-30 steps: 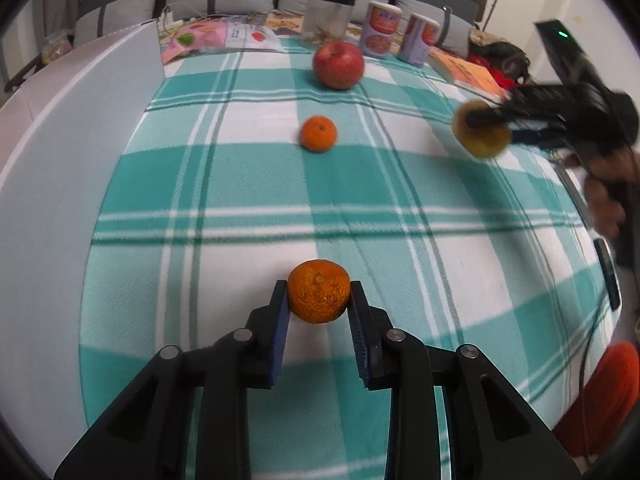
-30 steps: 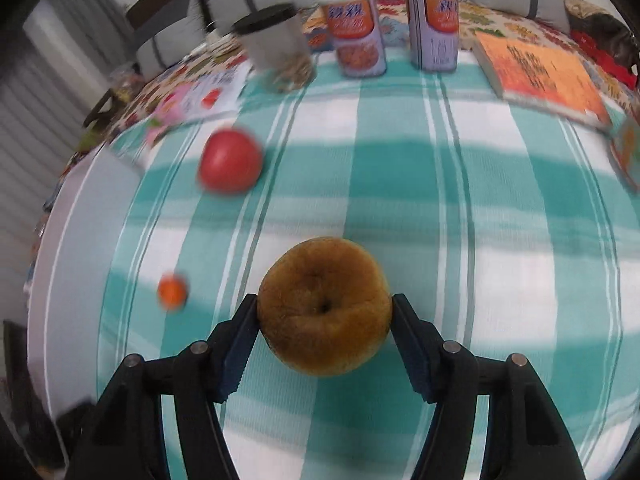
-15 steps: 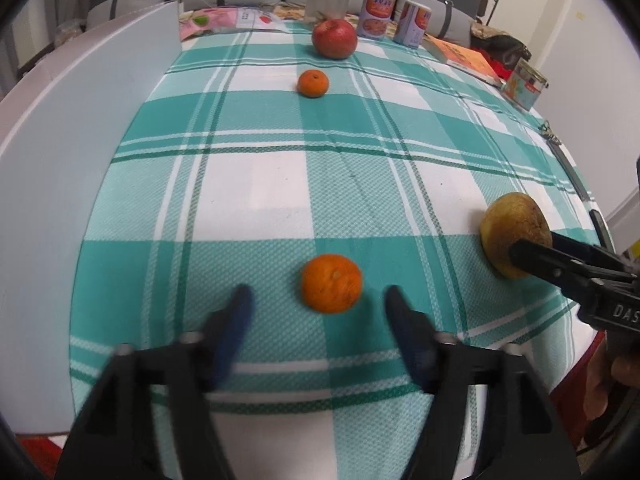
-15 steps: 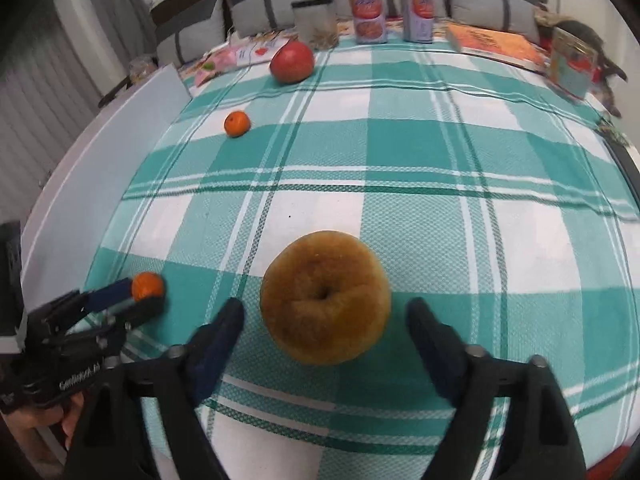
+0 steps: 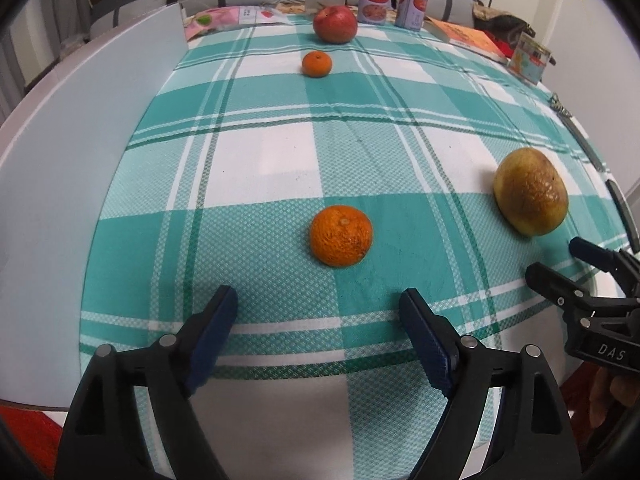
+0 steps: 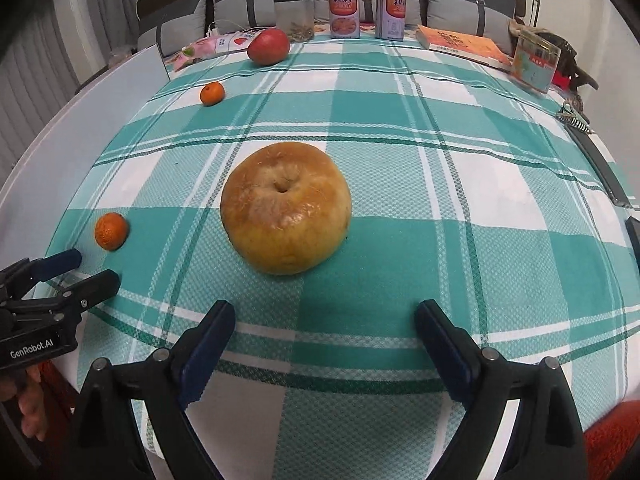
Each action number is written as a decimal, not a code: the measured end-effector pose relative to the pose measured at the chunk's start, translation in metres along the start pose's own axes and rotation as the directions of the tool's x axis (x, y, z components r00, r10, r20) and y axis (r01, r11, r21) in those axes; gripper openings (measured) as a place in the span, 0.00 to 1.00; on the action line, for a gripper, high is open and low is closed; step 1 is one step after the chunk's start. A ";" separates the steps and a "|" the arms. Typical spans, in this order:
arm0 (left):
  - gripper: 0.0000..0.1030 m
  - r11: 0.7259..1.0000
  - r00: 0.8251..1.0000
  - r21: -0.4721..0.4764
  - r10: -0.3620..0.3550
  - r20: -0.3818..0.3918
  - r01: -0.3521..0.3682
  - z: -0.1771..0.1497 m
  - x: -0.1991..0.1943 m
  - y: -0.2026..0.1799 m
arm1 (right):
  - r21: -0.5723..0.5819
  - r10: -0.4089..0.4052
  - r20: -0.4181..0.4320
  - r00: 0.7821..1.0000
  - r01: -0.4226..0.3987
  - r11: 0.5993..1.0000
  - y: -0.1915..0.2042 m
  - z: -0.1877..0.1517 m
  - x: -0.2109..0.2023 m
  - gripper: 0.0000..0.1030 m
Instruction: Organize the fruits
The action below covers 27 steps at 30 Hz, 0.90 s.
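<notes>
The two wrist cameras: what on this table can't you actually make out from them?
- Jar, right wrist view: contents too small and dim to identify.
- Two cans, both views: label print too small to read.
- Orange book, right wrist view: title illegible.
- Big yellow-brown fruit: its underside is hidden by its own bulk.
- Person: only fingers show, cut off by the frame edge.
- Dark strip at the table's right edge: unclear what it is.

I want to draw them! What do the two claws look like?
Both are black plastic with blue ridged pads and silver rivets. The left claw has white "GenRobot.AI" lettering on its body; the right claw shows "DAS". No cables or sleeves show.
</notes>
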State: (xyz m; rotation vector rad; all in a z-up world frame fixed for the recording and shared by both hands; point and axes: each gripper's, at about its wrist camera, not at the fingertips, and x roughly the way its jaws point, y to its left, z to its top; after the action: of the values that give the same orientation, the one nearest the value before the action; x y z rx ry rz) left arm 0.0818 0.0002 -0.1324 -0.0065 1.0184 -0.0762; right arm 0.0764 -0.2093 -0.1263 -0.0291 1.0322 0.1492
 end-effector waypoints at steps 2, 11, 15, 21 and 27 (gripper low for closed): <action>0.85 1.000 1.000 0.010 0.006 0.000 -0.006 -0.001 0.001 -0.001 | -0.020 -0.016 0.002 1.000 0.016 1.000 0.003 -0.003 0.001 0.96; 0.92 0.994 0.995 0.029 -0.102 0.000 0.102 0.001 -0.003 0.010 | -0.029 -0.022 0.015 1.000 0.022 0.999 0.008 -0.008 0.003 1.00; 0.90 0.985 0.985 -0.019 -0.172 0.012 0.172 0.014 -0.006 0.028 | 0.056 0.088 -0.001 0.996 -0.088 0.995 -0.008 0.005 -0.006 1.00; 0.59 0.983 0.990 0.117 -0.140 -0.031 0.143 0.027 0.007 -0.002 | -0.003 0.162 -0.078 0.984 -0.163 0.987 -0.001 0.040 -0.002 0.99; 0.29 0.983 0.997 0.164 -0.079 -0.024 0.082 0.032 0.012 -0.012 | -0.045 0.143 -0.173 0.974 -0.153 0.987 0.006 0.066 0.021 0.78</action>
State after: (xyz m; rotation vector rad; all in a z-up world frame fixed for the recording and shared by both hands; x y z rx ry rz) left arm 0.1146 -0.0131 -0.1247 0.1044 1.0271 -0.2350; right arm 0.1421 -0.1951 -0.1103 -0.0180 1.2001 0.3171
